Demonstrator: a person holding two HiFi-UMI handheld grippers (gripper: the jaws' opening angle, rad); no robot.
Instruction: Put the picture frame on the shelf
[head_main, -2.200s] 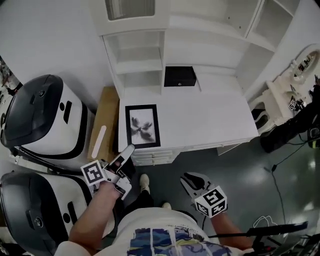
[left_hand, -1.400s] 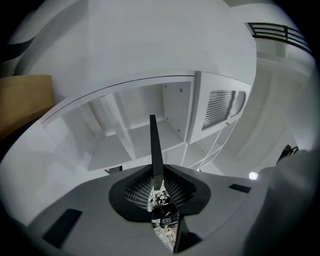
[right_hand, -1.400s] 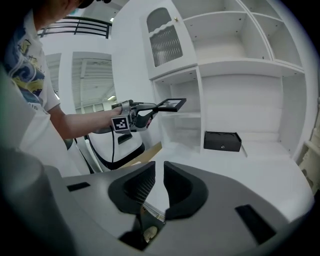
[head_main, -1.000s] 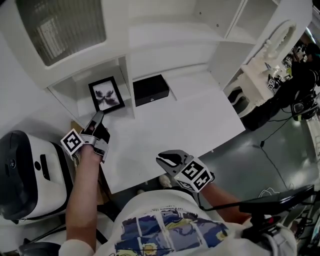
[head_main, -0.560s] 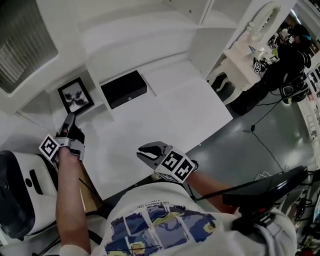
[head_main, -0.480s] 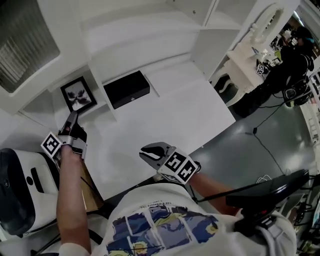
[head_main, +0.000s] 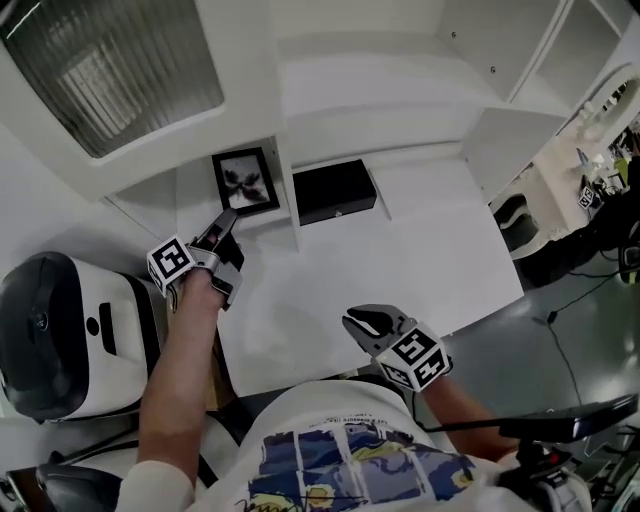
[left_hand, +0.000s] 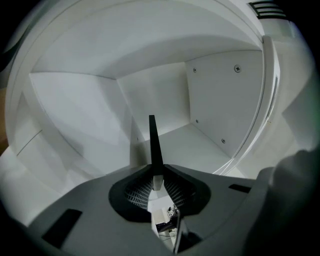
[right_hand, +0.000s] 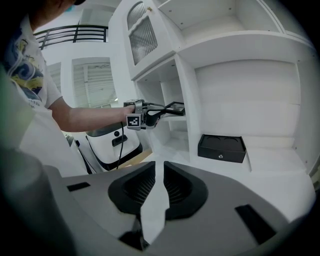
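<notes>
The black picture frame (head_main: 245, 182) with a dark flower print stands tilted inside the low left shelf compartment (head_main: 192, 192) of the white wall unit. My left gripper (head_main: 225, 226) is shut on its near lower edge. In the left gripper view the frame (left_hand: 152, 142) shows edge-on as a thin black blade rising from between the pads (left_hand: 137, 189), with the compartment floor (left_hand: 200, 150) behind it. The right gripper view shows the left gripper (right_hand: 150, 118) holding the frame (right_hand: 174, 106) at the shelf. My right gripper (head_main: 362, 320) hovers over the desk's front edge, its jaws (right_hand: 159, 185) slightly apart and empty.
A black box (head_main: 335, 192) sits on the white desk top (head_main: 400, 250) right of the compartment's divider. A cabinet door with ribbed glass (head_main: 115, 70) hangs above. A large white-and-black rounded machine (head_main: 60, 330) stands left of the desk. A white vanity (head_main: 600, 130) is at far right.
About two seconds ago the frame lay flat on the desk near my left gripper. It now stands in the shelf compartment in my left gripper. Over the last second mostly the view swung.
</notes>
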